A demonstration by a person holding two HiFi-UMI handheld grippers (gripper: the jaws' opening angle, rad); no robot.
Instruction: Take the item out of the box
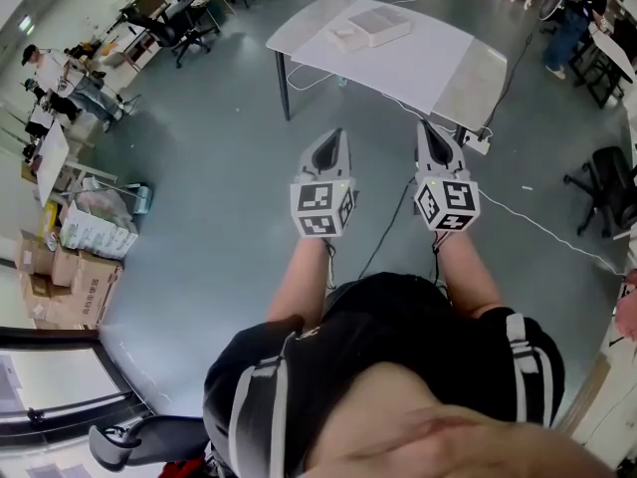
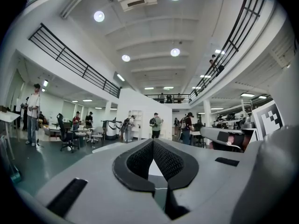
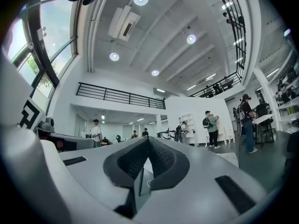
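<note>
A flat white box (image 1: pixel 378 25) lies on the far side of a pale table (image 1: pixel 428 68), with a smaller white item (image 1: pixel 346 38) beside it on the left. The table stands well ahead of both grippers, across bare floor. My left gripper (image 1: pixel 335 132) is held out level in front of the body, jaws shut and nothing between them. My right gripper (image 1: pixel 425 125) is beside it, also shut and empty. In the left gripper view the left gripper (image 2: pixel 153 141) points across the hall. The right gripper (image 3: pixel 147 139) in its own view does the same, its tips meeting.
A power strip (image 1: pixel 476 144) and cables (image 1: pixel 537 227) lie on the grey floor near the table's leg. Cardboard boxes (image 1: pixel 60 277) are stacked at the left, an office chair (image 1: pixel 607 187) stands at the right. People stand and sit at desks around the hall.
</note>
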